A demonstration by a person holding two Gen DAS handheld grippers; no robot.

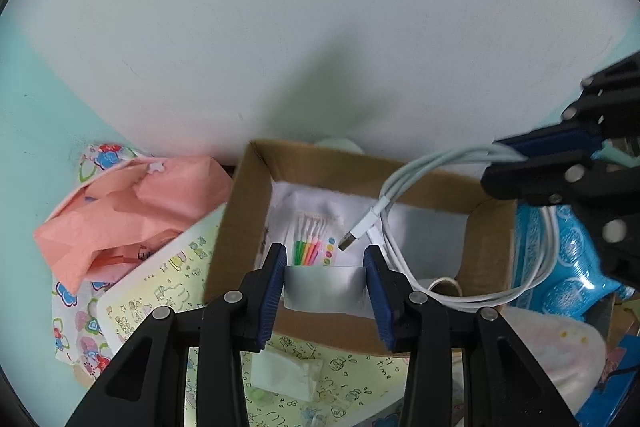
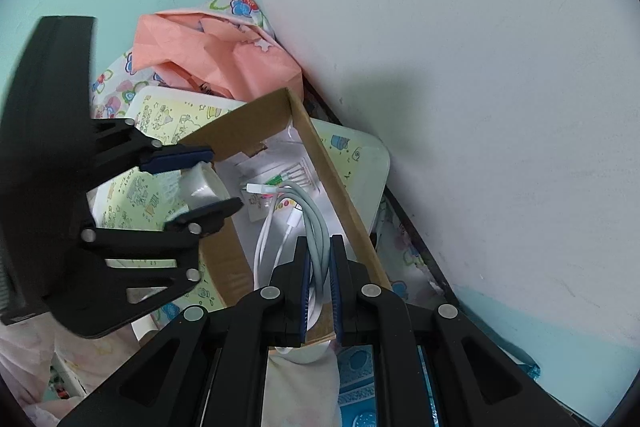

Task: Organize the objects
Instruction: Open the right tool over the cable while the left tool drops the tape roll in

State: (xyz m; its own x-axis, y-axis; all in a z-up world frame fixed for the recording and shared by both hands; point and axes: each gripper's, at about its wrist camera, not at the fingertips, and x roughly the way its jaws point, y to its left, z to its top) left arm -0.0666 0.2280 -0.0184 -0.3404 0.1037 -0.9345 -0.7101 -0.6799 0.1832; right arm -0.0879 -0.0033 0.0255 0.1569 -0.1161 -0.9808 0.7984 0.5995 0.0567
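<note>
Left gripper [image 1: 325, 277] clamped on what appears to be a tape roll [image 1: 325, 287] at lower centre; right gripper [image 2: 320, 291] pinching coiled white cable [image 2: 316, 227] above cardboard box [image 1: 248, 195].

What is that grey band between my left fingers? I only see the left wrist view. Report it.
Observer: The right wrist view shows a ring: a translucent roll of tape, pinched across its width by the left gripper.
Operator: Check the cable's other end.
Observer: The coiled white charging cable has a second, smaller white plug among its strands, ahead of the shut right gripper.
Operator: Look behind the box.
Observer: The yellow cartoon-print tray extends past the brown cardboard box toward the wall.
</note>
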